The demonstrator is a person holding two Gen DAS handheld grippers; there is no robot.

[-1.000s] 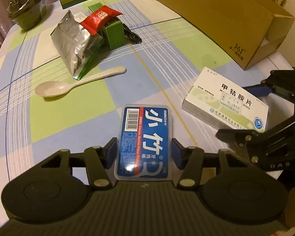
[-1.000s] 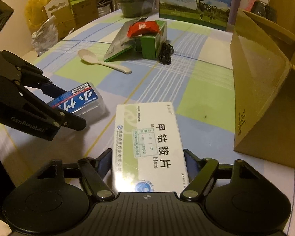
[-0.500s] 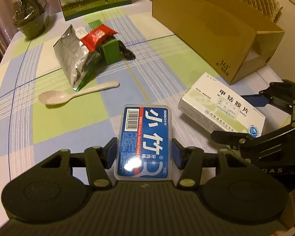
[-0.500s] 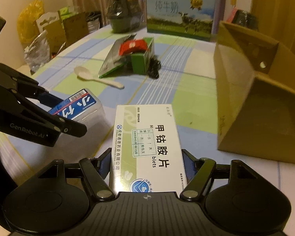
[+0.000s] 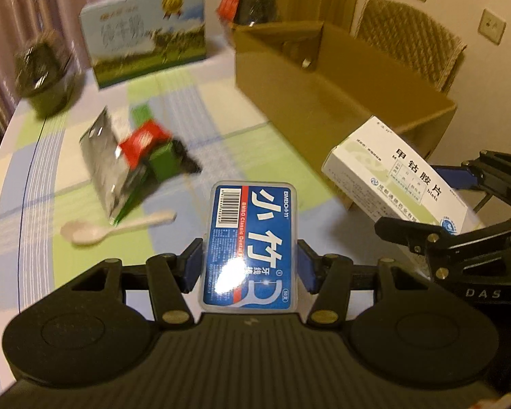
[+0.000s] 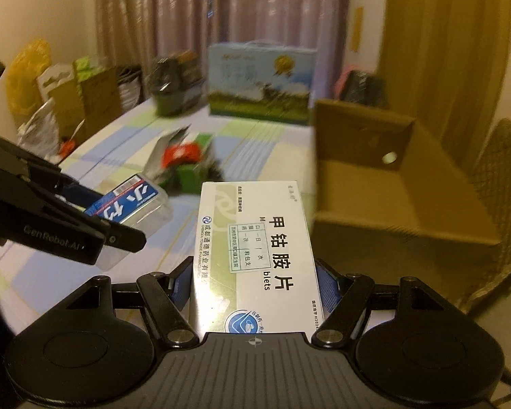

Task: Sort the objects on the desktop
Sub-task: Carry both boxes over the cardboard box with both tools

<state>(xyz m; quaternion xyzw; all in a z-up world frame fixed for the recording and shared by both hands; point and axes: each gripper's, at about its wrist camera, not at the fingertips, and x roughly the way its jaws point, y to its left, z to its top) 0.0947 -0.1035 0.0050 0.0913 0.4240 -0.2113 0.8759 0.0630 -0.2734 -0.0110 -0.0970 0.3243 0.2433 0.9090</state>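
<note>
Left gripper point(image 5: 249, 261) fingers pinching blue floss box point(image 5: 252, 243), lower centre; right gripper point(image 6: 255, 281) fingers pinching white medicine box point(image 6: 255, 255), cardboard box point(image 6: 402, 201) at right

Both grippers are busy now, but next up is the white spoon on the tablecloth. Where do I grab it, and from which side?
Grip the white spoon across its thin straight handle, coming from above. It lies flat, and its bowl is wide and shallow, probably slippery for the pads.
</note>
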